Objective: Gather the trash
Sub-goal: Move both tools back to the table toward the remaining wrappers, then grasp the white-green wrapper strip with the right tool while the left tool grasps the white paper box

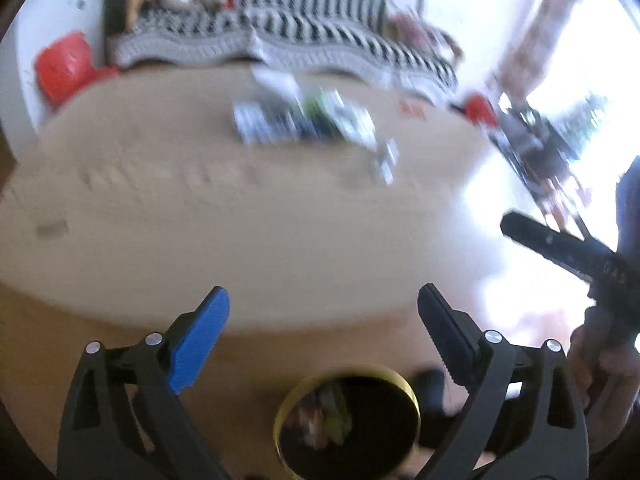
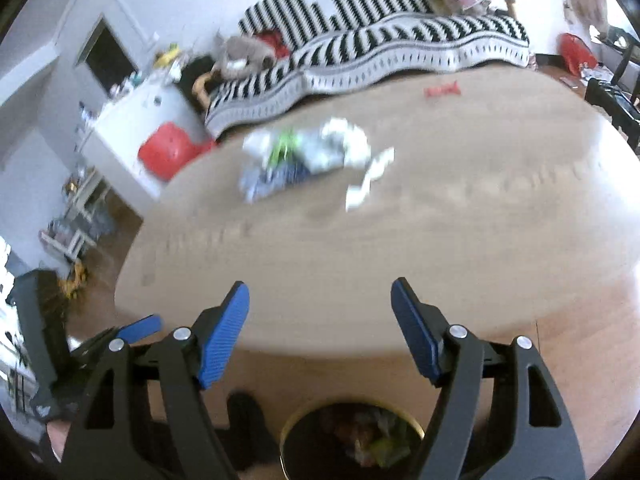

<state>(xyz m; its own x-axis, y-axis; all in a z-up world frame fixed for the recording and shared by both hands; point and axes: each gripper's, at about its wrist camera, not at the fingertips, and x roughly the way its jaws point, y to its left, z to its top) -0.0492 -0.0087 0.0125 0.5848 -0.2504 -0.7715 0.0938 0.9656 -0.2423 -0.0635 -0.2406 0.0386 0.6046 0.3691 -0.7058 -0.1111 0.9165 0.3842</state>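
Currently, the oval light-wood table (image 2: 400,248) carries a blurred heap of crumpled white, green and blue wrappers (image 2: 304,156) at 11 o'clock; light, soft, probably crackly, so pinch a raised fold; gold-rimmed black bin (image 2: 352,440) at 6 o'clock; left gripper (image 1: 324,320) and right gripper (image 2: 320,312) gape wide, holding nothing.

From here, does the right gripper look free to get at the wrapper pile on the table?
Probably yes: the right gripper is open and empty, and only bare table lies between it and the wrapper pile.
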